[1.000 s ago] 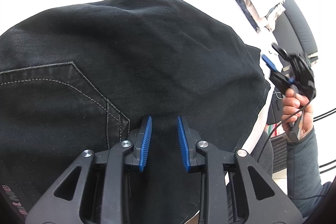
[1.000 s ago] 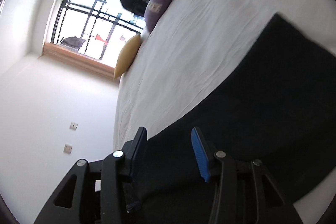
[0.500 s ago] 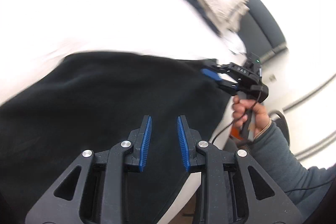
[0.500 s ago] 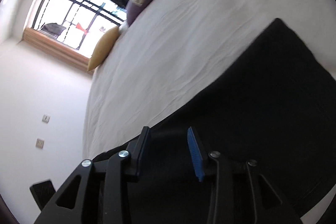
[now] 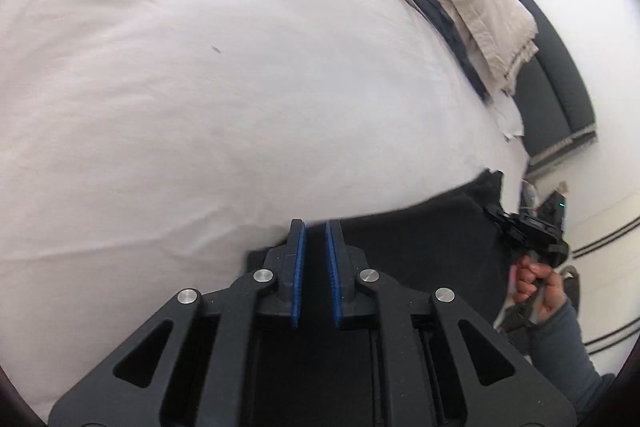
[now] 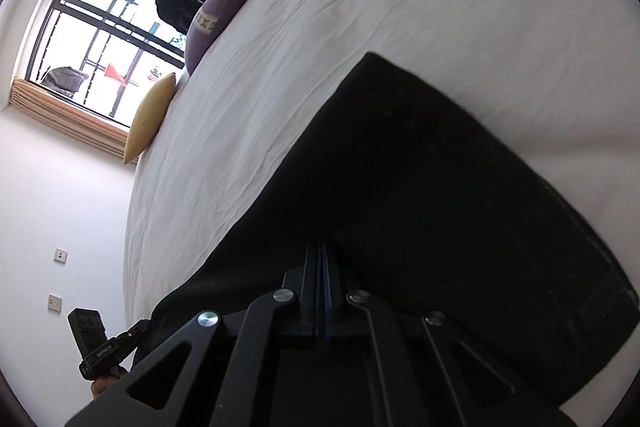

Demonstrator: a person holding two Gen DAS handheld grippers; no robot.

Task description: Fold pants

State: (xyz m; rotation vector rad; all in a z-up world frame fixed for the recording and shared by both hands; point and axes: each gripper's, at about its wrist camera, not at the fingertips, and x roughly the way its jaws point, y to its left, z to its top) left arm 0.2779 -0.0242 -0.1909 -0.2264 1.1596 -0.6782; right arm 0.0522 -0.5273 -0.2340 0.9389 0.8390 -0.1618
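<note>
On the white bed sheet [image 6: 360, 27], toward 5 o'clock: 1 pair black pants [image 6: 440, 207]. Right gripper [image 6: 322, 279] clamped on the fabric. Left gripper [image 5: 315, 259] narrowly parted over the pants' edge, holding nothing. 2 cushions at 10 o'clock.

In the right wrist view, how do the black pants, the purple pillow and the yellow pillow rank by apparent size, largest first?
1. Black pants, by far the largest in the picture, though they lie nearest the camera.
2 and 3. Purple pillow and yellow pillow: they look about alike, so I do not rank them.
</note>
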